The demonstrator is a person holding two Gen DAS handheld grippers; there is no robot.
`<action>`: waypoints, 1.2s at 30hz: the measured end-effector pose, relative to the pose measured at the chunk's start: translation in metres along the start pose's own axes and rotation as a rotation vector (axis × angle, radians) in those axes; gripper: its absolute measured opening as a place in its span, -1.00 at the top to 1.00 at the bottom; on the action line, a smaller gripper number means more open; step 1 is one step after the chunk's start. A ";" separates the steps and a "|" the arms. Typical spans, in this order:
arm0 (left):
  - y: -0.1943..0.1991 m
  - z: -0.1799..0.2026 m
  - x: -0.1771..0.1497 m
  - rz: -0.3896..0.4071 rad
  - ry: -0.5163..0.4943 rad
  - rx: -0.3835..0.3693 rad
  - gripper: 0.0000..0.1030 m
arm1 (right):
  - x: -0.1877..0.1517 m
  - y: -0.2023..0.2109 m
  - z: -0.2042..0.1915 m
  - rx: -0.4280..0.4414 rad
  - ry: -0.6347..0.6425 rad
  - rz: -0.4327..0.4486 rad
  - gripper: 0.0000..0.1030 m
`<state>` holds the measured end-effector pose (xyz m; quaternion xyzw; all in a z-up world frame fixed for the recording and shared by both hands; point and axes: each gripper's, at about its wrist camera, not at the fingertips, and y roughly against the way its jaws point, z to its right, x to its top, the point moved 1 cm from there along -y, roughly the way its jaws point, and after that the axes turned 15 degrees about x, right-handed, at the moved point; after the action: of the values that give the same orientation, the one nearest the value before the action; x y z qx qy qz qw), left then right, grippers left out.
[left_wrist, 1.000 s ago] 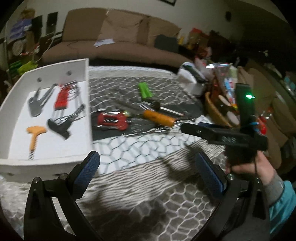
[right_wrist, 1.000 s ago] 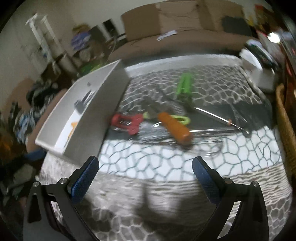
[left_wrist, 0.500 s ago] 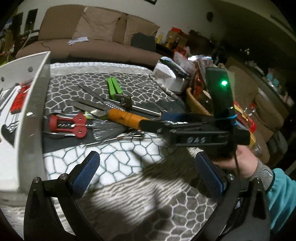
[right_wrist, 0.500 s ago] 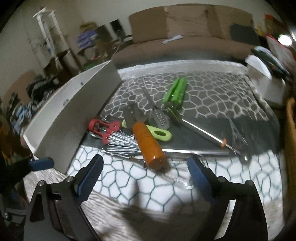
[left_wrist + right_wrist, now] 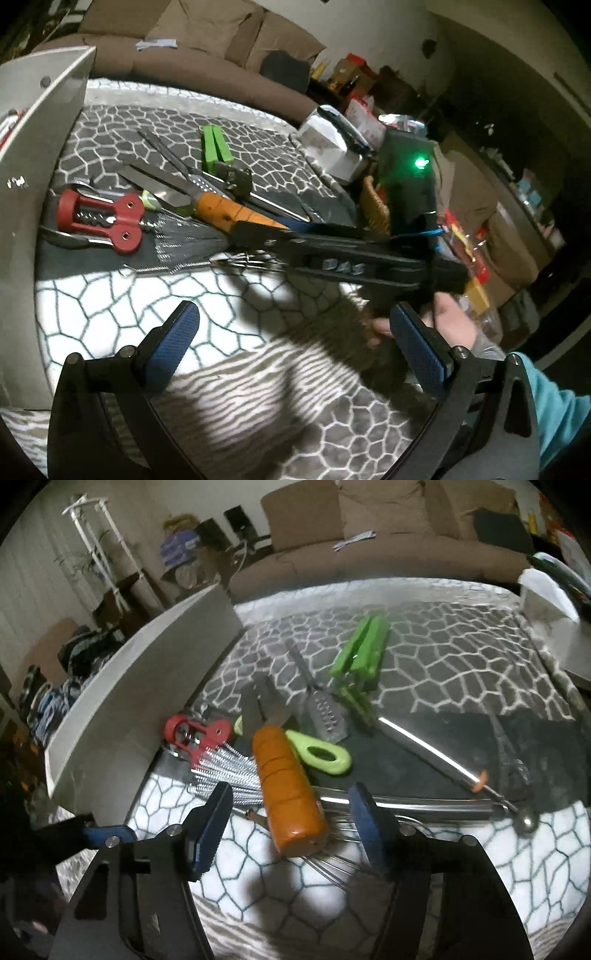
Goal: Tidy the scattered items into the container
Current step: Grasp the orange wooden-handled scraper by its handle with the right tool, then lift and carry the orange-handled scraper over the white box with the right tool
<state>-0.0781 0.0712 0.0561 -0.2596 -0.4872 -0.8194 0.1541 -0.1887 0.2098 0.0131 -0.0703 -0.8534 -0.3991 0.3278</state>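
Observation:
An orange-handled whisk (image 5: 288,790) lies on the patterned cloth, its wires (image 5: 221,764) fanned toward a red corkscrew (image 5: 195,734). My right gripper (image 5: 291,797) straddles the end of the orange handle. Its jaws are closing, and a gap shows on each side of the handle. In the left wrist view the right gripper (image 5: 258,230) reaches over the same handle (image 5: 229,214). My left gripper (image 5: 293,317) hangs open over bare cloth with nothing between its fingers. The white container (image 5: 33,184) stands at the left, and only its wall shows.
A green tool (image 5: 362,653), a small grater (image 5: 327,716), a green-handled peeler (image 5: 321,757) and a long steel utensil (image 5: 424,746) lie behind the whisk. A wicker basket (image 5: 375,206) and a white box (image 5: 332,147) crowd the right side. A sofa (image 5: 388,528) stands beyond.
Both grippers came down and closer to the utensil pile. The right jaws narrowed around the orange handle. The left view swung right, so the container slid to its left edge.

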 end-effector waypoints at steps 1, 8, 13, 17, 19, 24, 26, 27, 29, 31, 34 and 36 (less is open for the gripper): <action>-0.001 -0.001 0.000 -0.005 0.005 0.000 -1.00 | 0.001 -0.005 -0.002 -0.012 0.014 -0.016 -0.23; -0.007 -0.020 0.001 -0.038 0.098 -0.012 -1.00 | 0.003 -0.014 0.000 -0.030 0.037 -0.039 0.28; -0.002 -0.023 0.007 -0.027 0.139 -0.066 -1.00 | 0.000 0.000 -0.010 0.016 0.006 -0.026 0.41; -0.002 -0.030 0.010 -0.043 0.205 -0.129 -1.00 | -0.017 0.022 -0.030 0.002 0.023 -0.044 0.44; -0.007 -0.034 0.009 -0.057 0.243 -0.166 -1.00 | -0.034 0.034 -0.040 -0.002 0.018 -0.057 0.44; -0.024 -0.038 0.003 -0.113 0.293 -0.210 -1.00 | -0.075 0.059 -0.053 0.012 -0.035 -0.058 0.44; -0.032 -0.039 0.000 -0.126 0.304 -0.203 -1.00 | -0.091 0.062 -0.054 0.044 -0.092 -0.061 0.44; -0.036 -0.039 -0.002 -0.136 0.316 -0.212 -1.00 | -0.100 0.063 -0.056 0.054 -0.111 -0.066 0.44; -0.047 -0.041 -0.006 -0.164 0.352 -0.236 -0.97 | -0.110 0.061 -0.060 0.076 -0.124 -0.082 0.44; -0.052 -0.043 -0.012 -0.187 0.377 -0.250 -0.95 | -0.120 0.055 -0.067 0.092 -0.127 -0.107 0.44; -0.053 -0.043 -0.015 -0.175 0.366 -0.232 -0.74 | -0.132 0.044 -0.078 0.115 -0.112 -0.151 0.44; -0.052 -0.047 -0.016 -0.159 0.385 -0.249 -0.65 | -0.137 0.038 -0.083 0.119 -0.094 -0.177 0.44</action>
<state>-0.1037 0.0544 -0.0087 -0.0764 -0.3632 -0.9171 0.1458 -0.0267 0.1945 -0.0083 0.0063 -0.8930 -0.3713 0.2545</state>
